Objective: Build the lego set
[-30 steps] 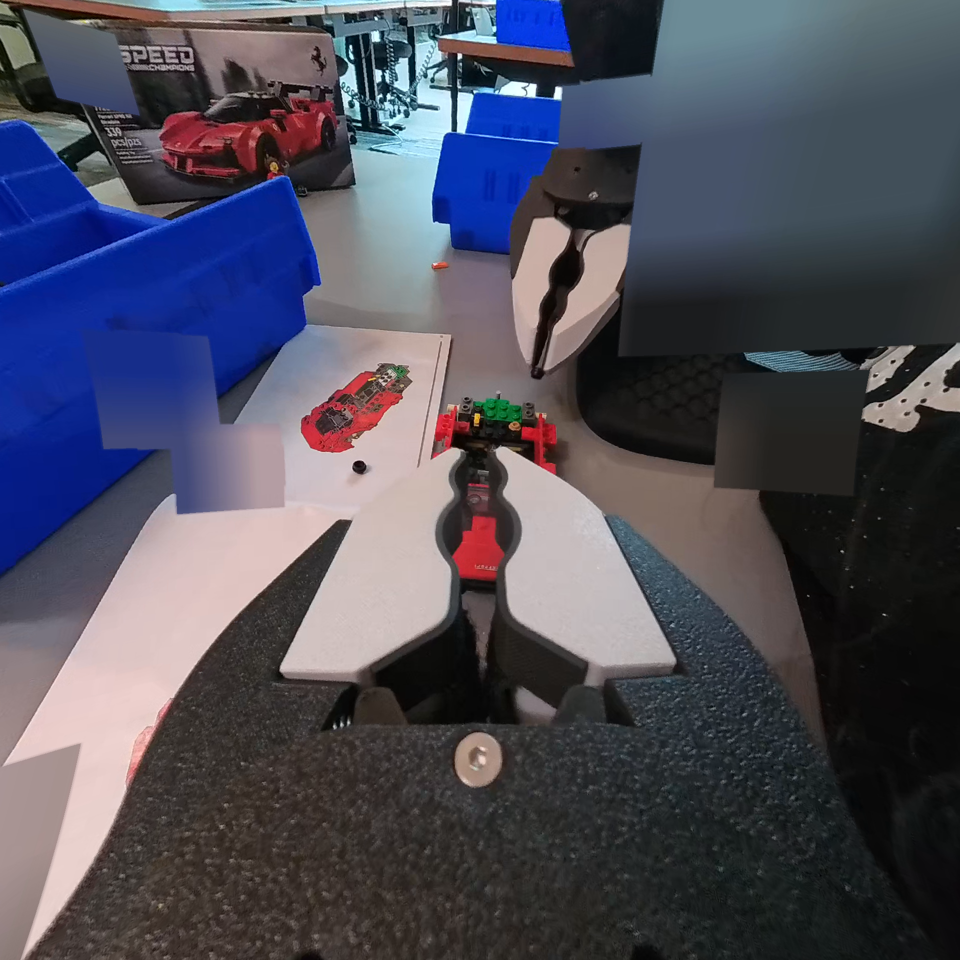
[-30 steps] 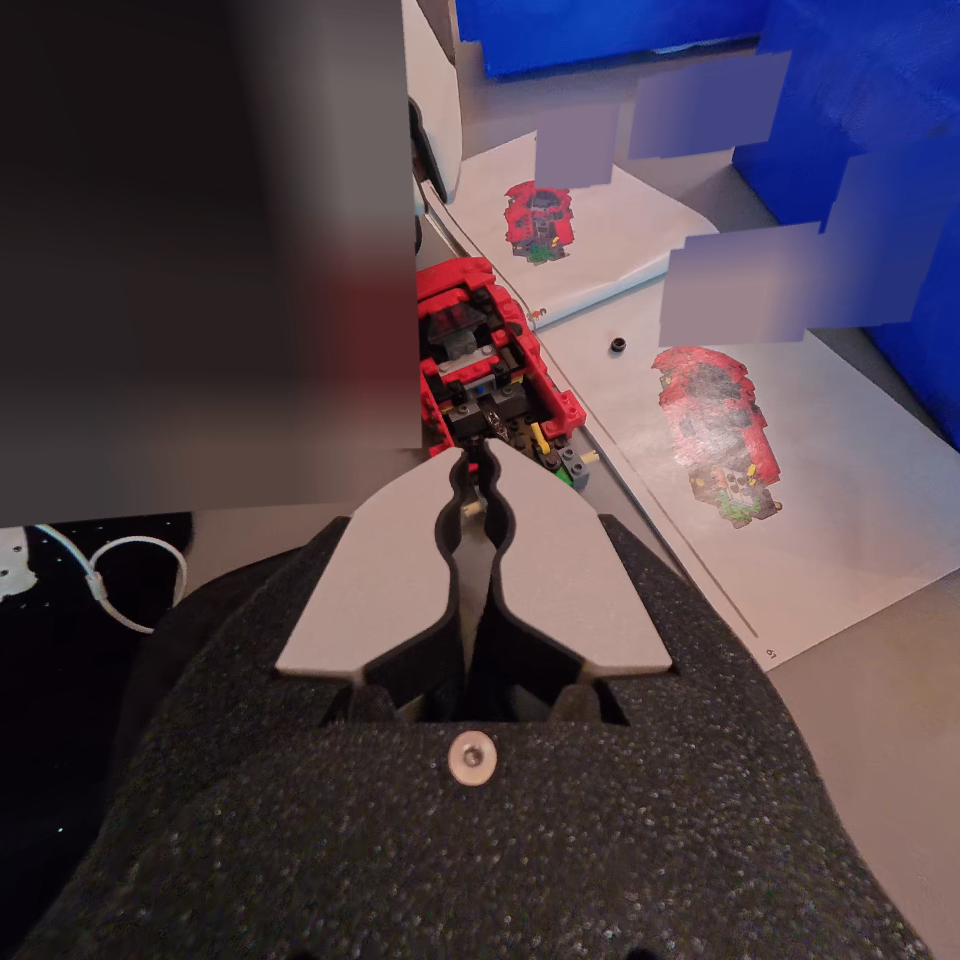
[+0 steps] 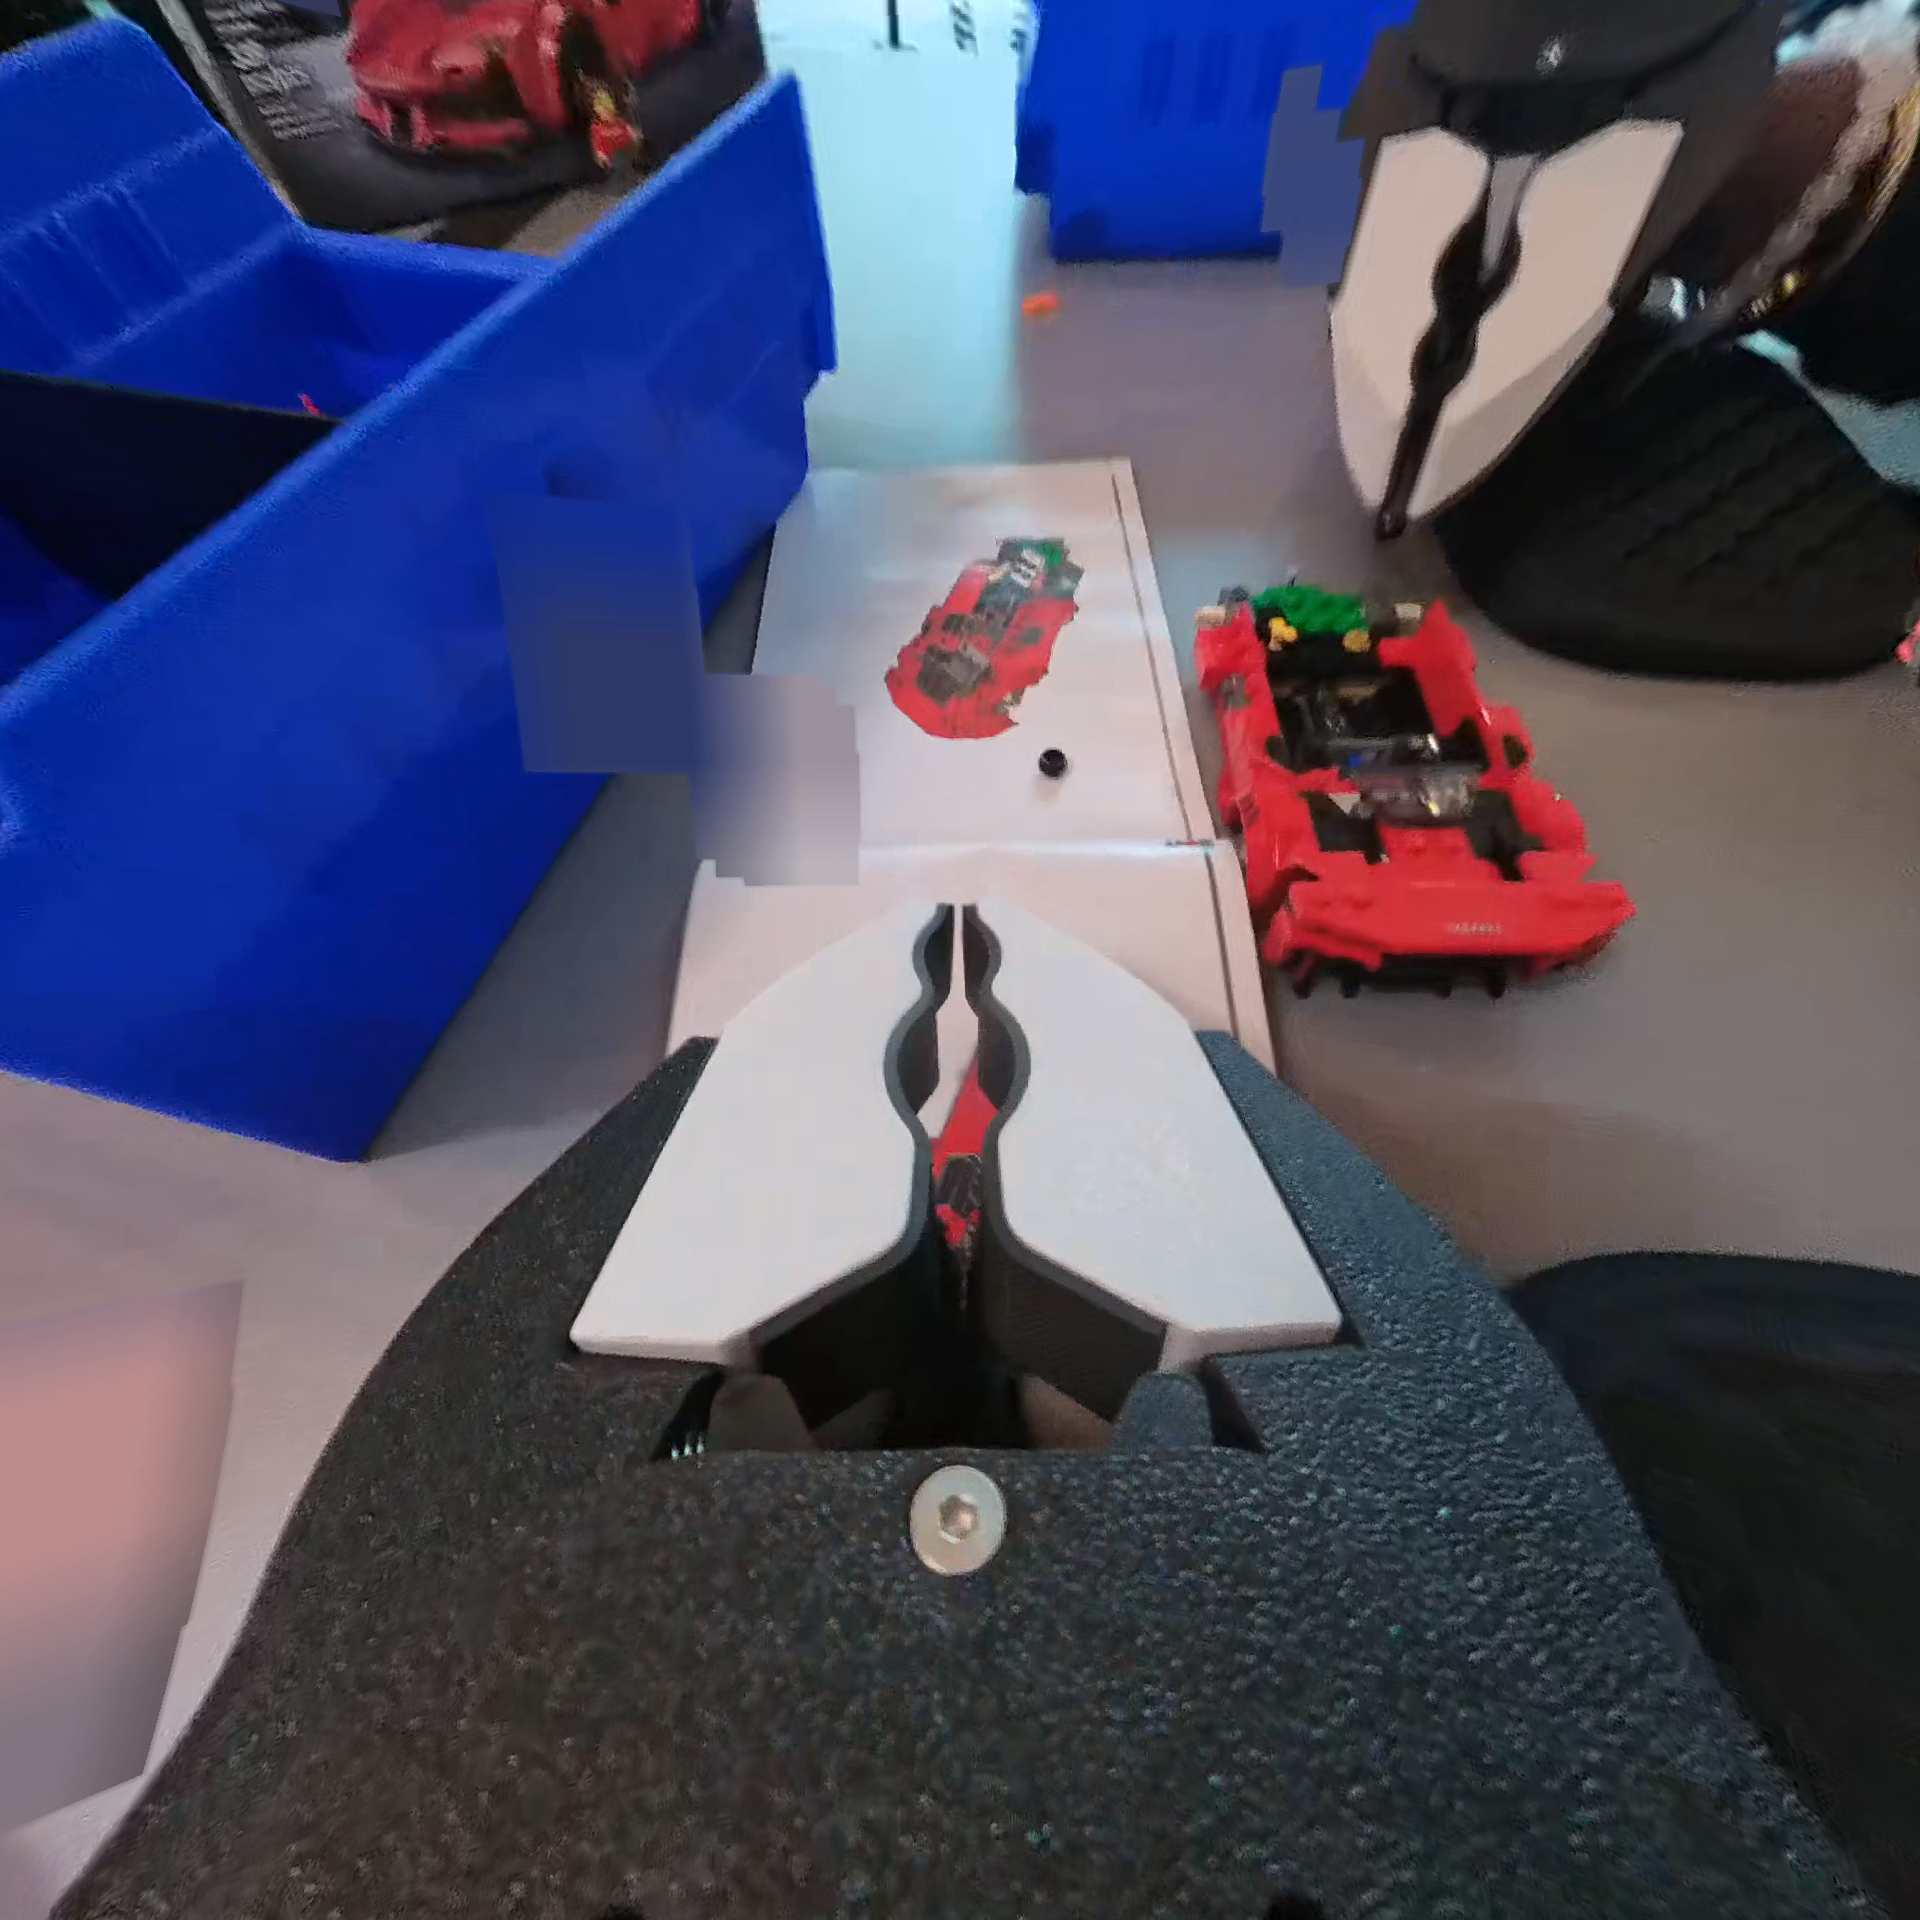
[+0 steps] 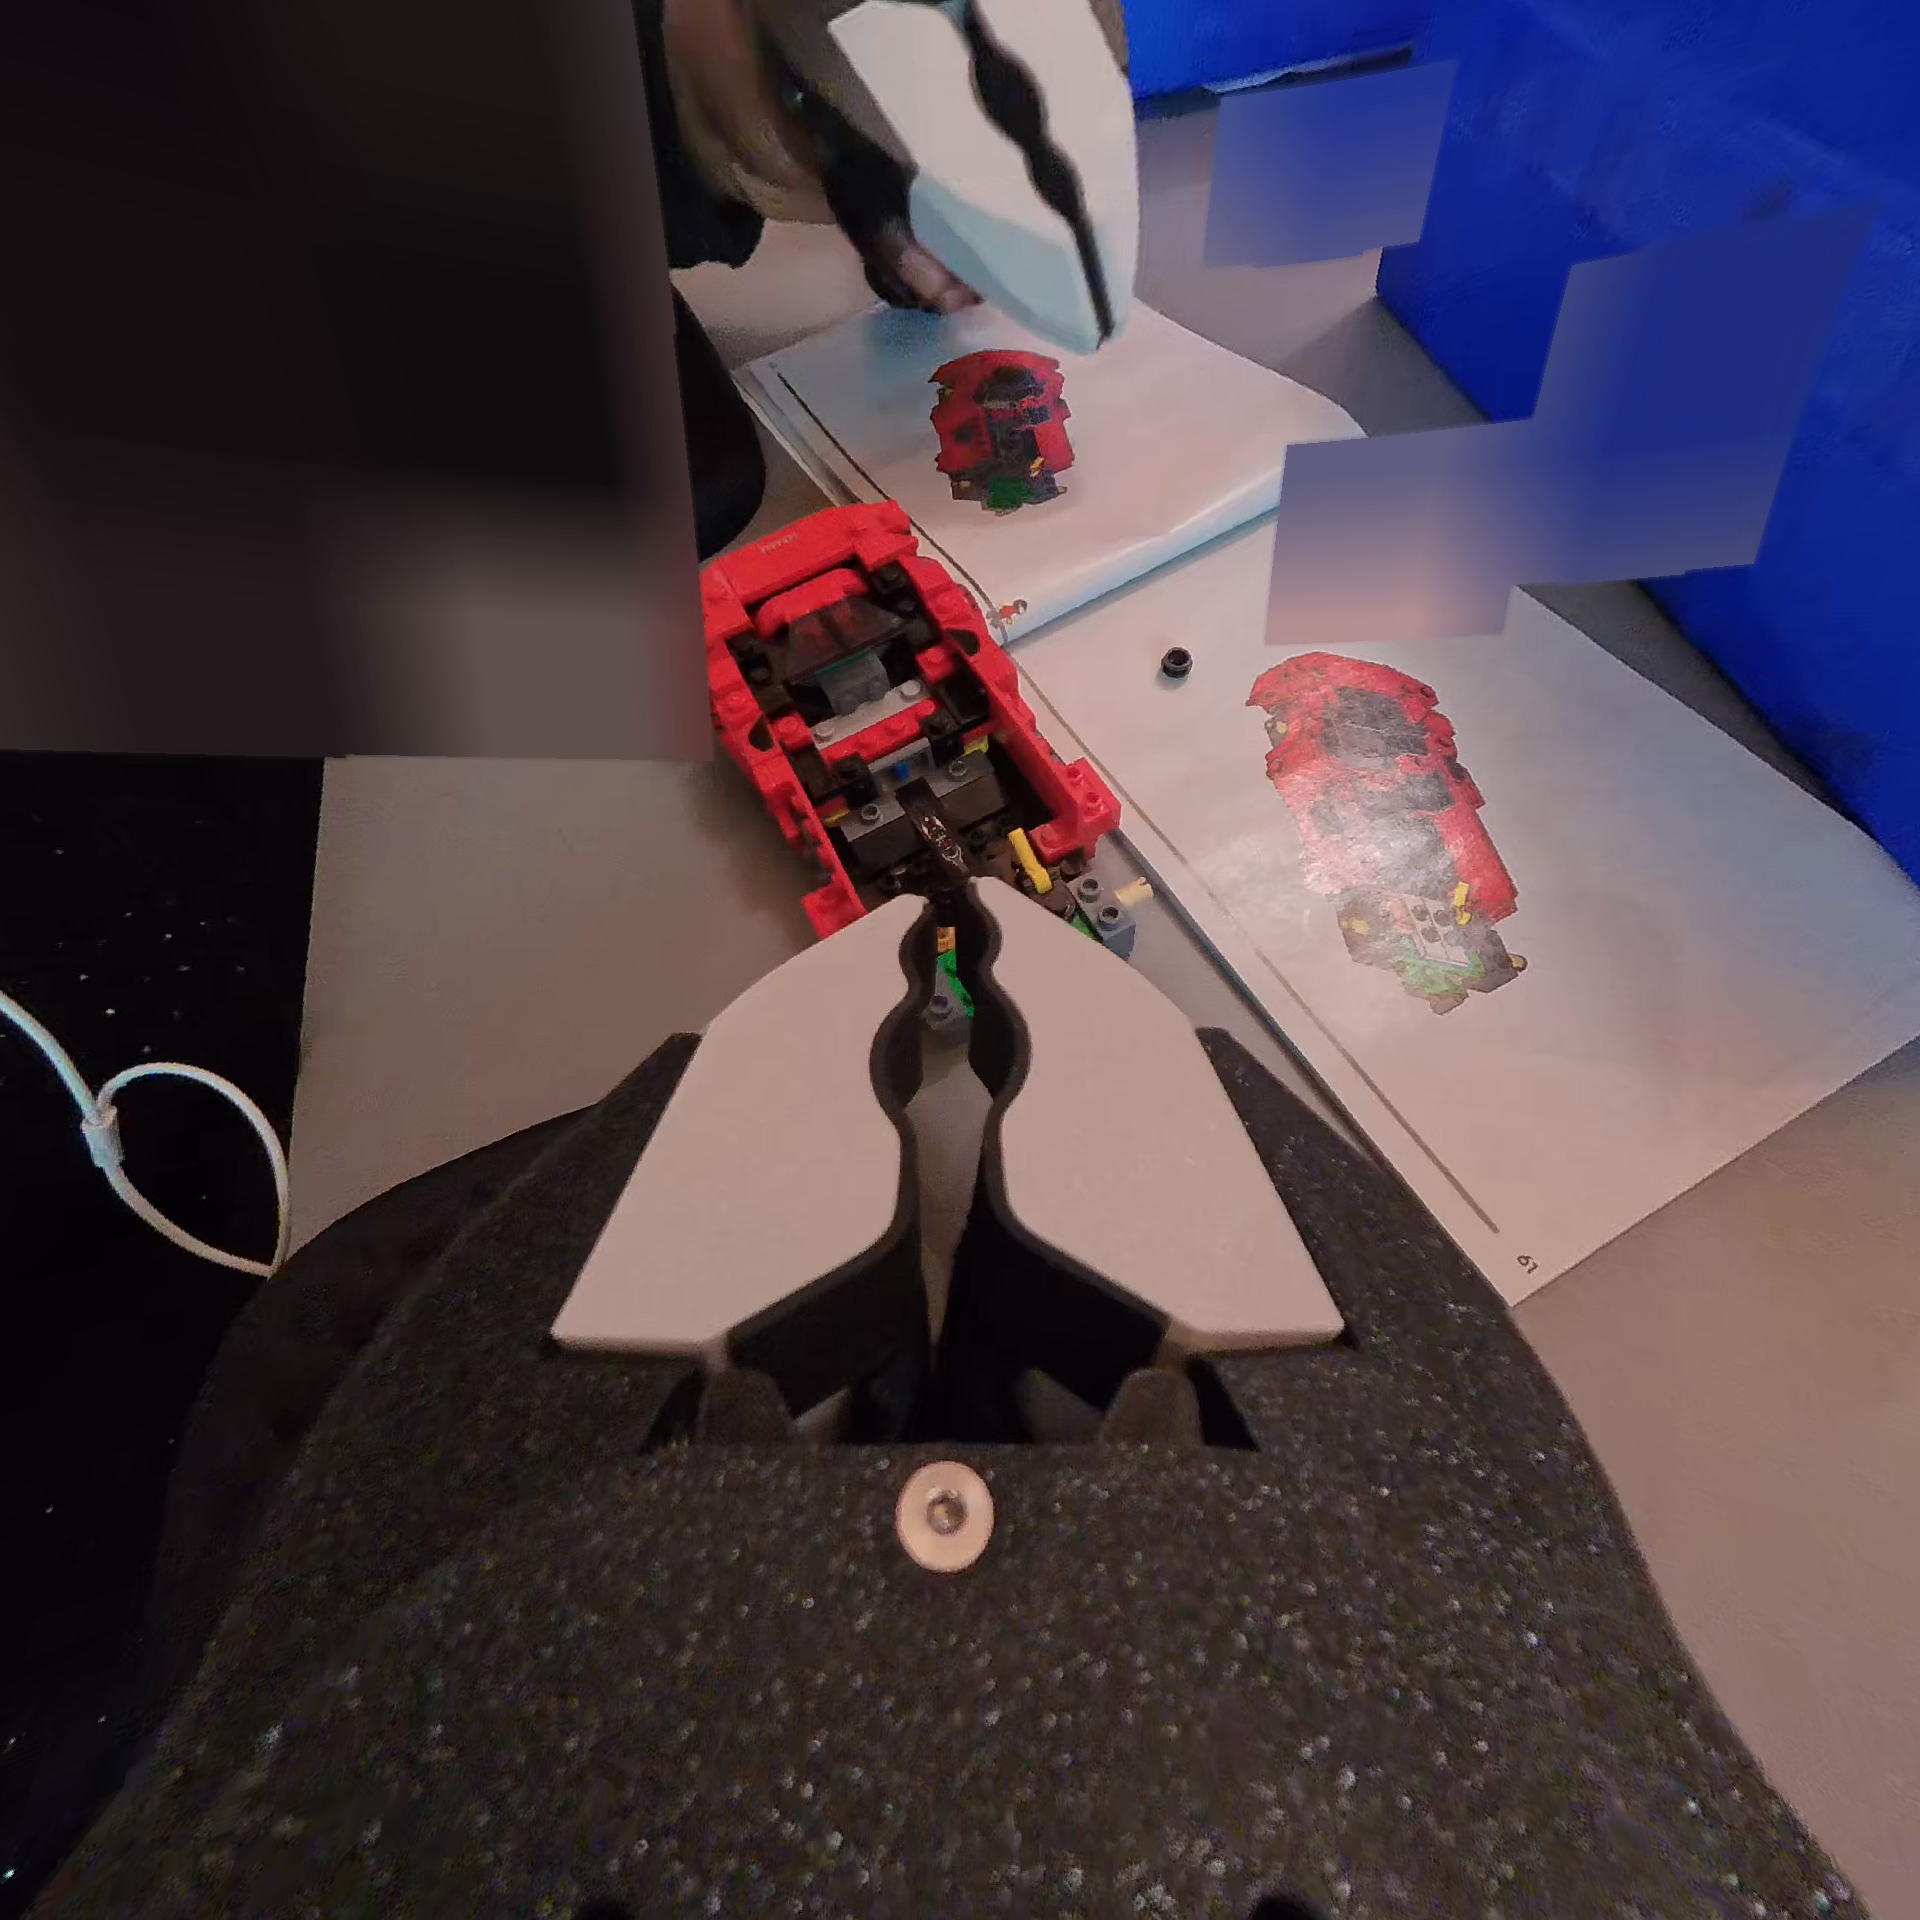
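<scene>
In the left wrist view, the left gripper (image 3: 957,914) is seen with its two grey fingers pressed almost together and nothing held at the tips, poised over an open instruction booklet (image 3: 966,665) lying on a grey table (image 3: 1558,1091). A printed picture of a red car is shown on the far page, and a small black round piece (image 3: 1052,762) rests on the paper just near it. The half-built red toy car (image 3: 1382,790) is found to the right of the booklet, flat on the table, touched by neither gripper, with green bricks at its far end. A large blue bin (image 3: 364,582) is placed to the left, and the set's box (image 3: 499,94) stands behind it. The right gripper (image 3: 1392,525) hangs at the far right, tips down and closed. In the right wrist view, the right gripper (image 4: 951,902) is seen with its tips clenched to a narrow slit, holding nothing, just above the near end of the car (image 4: 883,707). The booklet (image 4: 1558,1039) is spread to the right, with the black piece (image 4: 1176,662) on it. The left gripper (image 4: 1096,322) hovers at the far side over the booklet, closed and empty. A blue bin (image 4: 1714,156) fills the far right corner.
</scene>
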`<action>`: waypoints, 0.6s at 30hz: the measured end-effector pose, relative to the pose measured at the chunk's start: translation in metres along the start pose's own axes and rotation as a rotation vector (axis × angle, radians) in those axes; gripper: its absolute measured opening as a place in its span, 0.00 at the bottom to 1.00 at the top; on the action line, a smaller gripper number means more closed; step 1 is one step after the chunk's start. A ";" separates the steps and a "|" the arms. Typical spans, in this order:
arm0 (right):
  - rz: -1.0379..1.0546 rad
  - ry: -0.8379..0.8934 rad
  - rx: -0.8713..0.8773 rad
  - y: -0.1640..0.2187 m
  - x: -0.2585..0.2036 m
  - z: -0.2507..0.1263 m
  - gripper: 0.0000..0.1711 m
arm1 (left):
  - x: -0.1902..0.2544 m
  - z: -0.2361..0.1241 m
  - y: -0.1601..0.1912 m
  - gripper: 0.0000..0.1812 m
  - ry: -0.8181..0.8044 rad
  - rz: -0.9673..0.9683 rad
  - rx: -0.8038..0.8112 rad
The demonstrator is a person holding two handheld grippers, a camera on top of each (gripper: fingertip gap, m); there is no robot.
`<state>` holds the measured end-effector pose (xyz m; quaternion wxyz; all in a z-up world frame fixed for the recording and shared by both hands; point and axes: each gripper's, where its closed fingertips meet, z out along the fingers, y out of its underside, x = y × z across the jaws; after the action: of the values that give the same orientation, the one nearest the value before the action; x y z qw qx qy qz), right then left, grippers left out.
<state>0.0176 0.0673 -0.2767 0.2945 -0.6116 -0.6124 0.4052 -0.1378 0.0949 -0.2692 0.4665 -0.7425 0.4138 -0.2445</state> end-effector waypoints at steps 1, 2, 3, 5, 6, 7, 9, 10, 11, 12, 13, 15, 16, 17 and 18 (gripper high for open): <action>0.003 0.001 0.000 0.000 0.000 0.000 0.02 | 0.003 0.000 0.002 0.01 0.008 0.018 -0.014; 0.008 0.002 -0.004 0.000 0.001 0.000 0.02 | 0.004 -0.001 0.004 0.01 0.000 0.039 -0.023; 0.014 0.003 -0.013 0.002 0.002 0.001 0.02 | 0.003 -0.002 0.005 0.01 -0.015 0.053 -0.021; 0.021 0.003 -0.035 0.004 0.002 0.003 0.02 | 0.002 -0.002 0.008 0.01 -0.021 0.049 -0.020; 0.021 0.004 -0.046 0.005 0.002 0.004 0.02 | 0.001 -0.002 0.008 0.01 -0.022 0.048 -0.021; 0.020 0.004 -0.053 0.006 0.002 0.005 0.02 | 0.001 -0.002 0.008 0.01 -0.026 0.048 -0.019; 0.019 0.006 -0.058 0.006 0.002 0.005 0.02 | 0.001 -0.002 0.008 0.01 -0.031 0.055 -0.017; 0.018 0.007 -0.057 0.006 0.002 0.005 0.02 | 0.002 -0.002 0.008 0.01 -0.032 0.061 -0.020; 0.018 0.008 -0.055 0.006 0.003 0.005 0.02 | 0.002 -0.001 0.009 0.01 -0.034 0.068 -0.025; 0.018 0.008 -0.053 0.006 0.002 0.005 0.02 | 0.002 -0.001 0.010 0.01 -0.036 0.074 -0.030; 0.015 0.008 -0.052 0.006 0.002 0.005 0.02 | 0.003 0.000 0.010 0.01 -0.037 0.081 -0.036; 0.006 0.009 -0.048 0.006 0.001 0.004 0.02 | 0.004 0.001 0.012 0.01 -0.036 0.097 -0.048; 0.001 0.010 -0.046 0.005 0.001 0.004 0.02 | 0.005 0.001 0.013 0.01 -0.035 0.105 -0.052; -0.005 0.011 -0.042 0.005 0.001 0.004 0.02 | 0.005 0.002 0.013 0.01 -0.038 0.109 -0.056; -0.009 0.011 -0.037 0.005 0.000 0.003 0.02 | 0.005 0.002 0.014 0.01 -0.039 0.110 -0.060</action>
<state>0.0169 0.0667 -0.2824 0.2885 -0.6163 -0.6210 0.3891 -0.1390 0.0888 -0.2824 0.4650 -0.7367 0.4520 -0.1915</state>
